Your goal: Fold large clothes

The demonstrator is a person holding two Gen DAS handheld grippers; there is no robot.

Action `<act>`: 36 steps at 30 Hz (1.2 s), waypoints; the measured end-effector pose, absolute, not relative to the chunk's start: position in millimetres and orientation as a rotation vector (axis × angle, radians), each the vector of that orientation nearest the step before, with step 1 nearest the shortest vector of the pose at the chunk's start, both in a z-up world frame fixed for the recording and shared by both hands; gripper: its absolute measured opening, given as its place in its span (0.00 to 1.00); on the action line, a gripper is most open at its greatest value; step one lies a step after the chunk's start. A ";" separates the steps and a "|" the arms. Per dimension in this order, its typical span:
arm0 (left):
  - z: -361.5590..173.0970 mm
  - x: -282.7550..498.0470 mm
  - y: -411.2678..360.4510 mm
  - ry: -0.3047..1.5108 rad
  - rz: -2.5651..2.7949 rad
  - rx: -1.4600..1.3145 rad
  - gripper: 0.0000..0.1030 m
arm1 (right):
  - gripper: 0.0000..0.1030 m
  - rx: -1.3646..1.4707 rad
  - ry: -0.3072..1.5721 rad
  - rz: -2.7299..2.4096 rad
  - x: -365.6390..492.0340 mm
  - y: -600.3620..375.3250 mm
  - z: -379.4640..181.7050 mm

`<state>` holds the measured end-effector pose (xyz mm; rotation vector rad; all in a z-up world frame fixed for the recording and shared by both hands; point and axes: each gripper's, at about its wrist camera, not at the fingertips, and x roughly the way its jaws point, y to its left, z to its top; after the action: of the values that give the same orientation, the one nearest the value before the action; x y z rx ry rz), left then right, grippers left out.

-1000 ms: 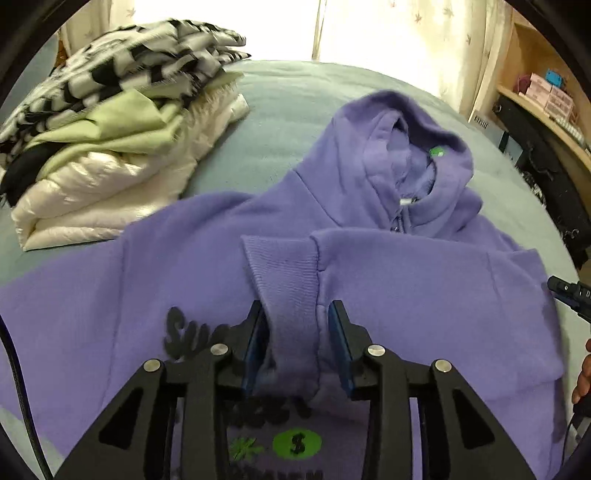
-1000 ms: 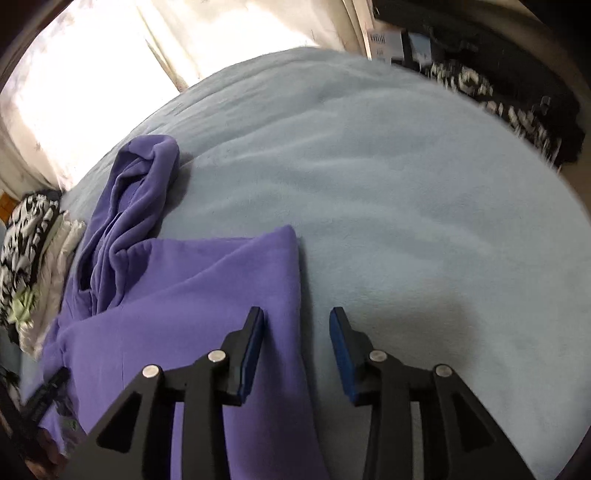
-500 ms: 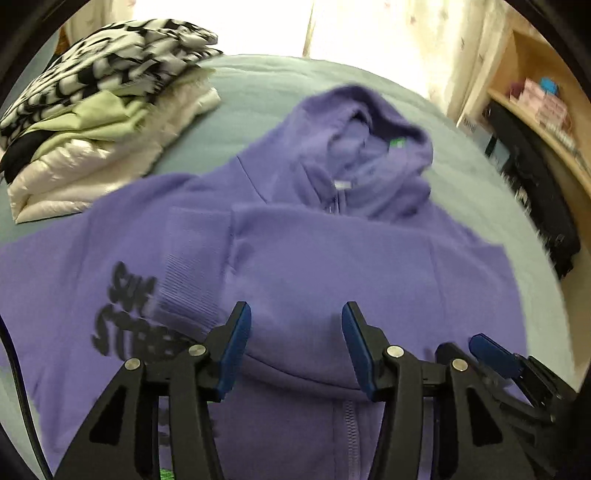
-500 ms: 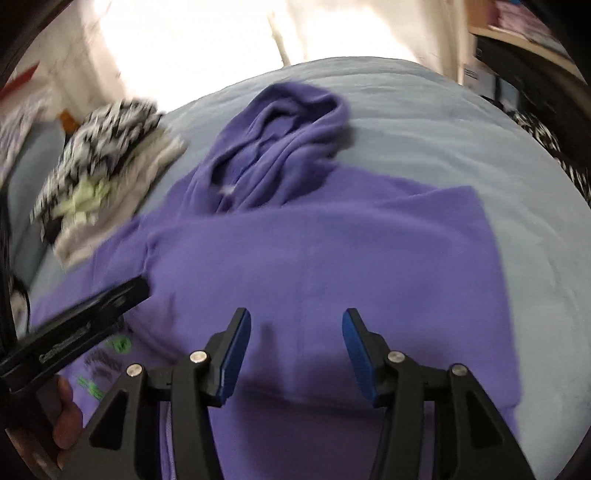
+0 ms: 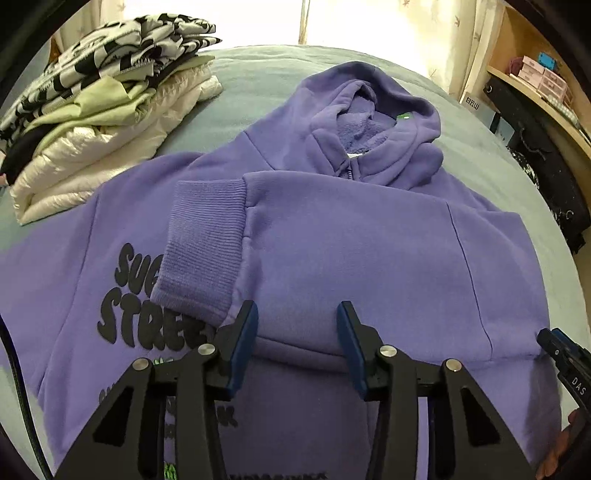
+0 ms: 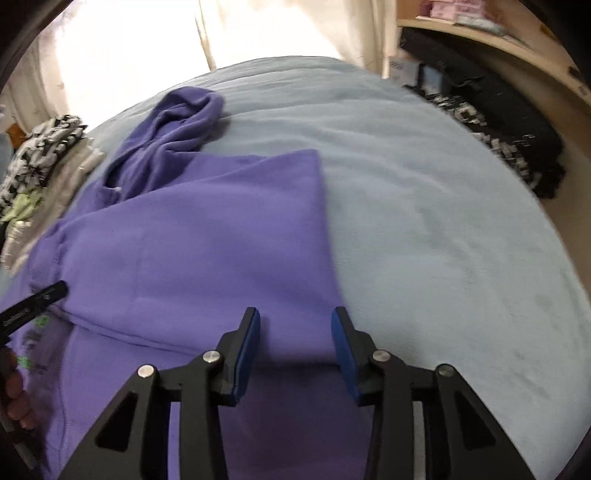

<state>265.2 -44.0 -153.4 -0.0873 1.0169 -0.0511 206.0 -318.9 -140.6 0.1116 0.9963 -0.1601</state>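
Both grippers — left gripper [image 5: 295,332] and right gripper [image 6: 293,338] — hang unclenched, jaws just narrowing, gripping nothing above the hoodie [image 5: 351,251], whose thick, floppy fleece I'd pinch at its folded edge.

Daylight blows out the curtains [image 5: 373,22] at twelve o'clock in both views. The left wrist view is sharp; the right is motion-blurred. Fisheye bending and black vignette ring every edge.

The right gripper [image 6: 295,325] hovers over the purple hoodie [image 6: 207,236] on the pale blue bedspread [image 6: 443,221], jaws just closing, nothing gripped; hood at eleven o'clock.
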 end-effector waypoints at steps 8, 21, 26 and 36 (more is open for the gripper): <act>-132.7 244.9 -45.9 1.021 -0.044 -0.093 0.49 | 0.40 0.202 0.986 -0.140 191.6 -320.7 -121.2; -84.9 179.8 -50.5 0.990 -0.049 -0.077 0.52 | 0.40 0.254 0.959 -0.039 141.1 -287.2 -83.9; -75.7 148.8 -47.1 0.997 -0.056 -0.086 0.52 | 0.40 0.236 0.975 -0.013 120.3 -272.3 -80.8; -66.4 80.4 -28.4 0.992 -0.074 -0.102 0.52 | 0.41 0.193 1.024 0.033 69.5 -247.3 -85.3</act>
<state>80.4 -28.4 -66.4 -0.1020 0.9925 -0.0741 69.5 -247.3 -85.3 0.1935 1.0237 0.0333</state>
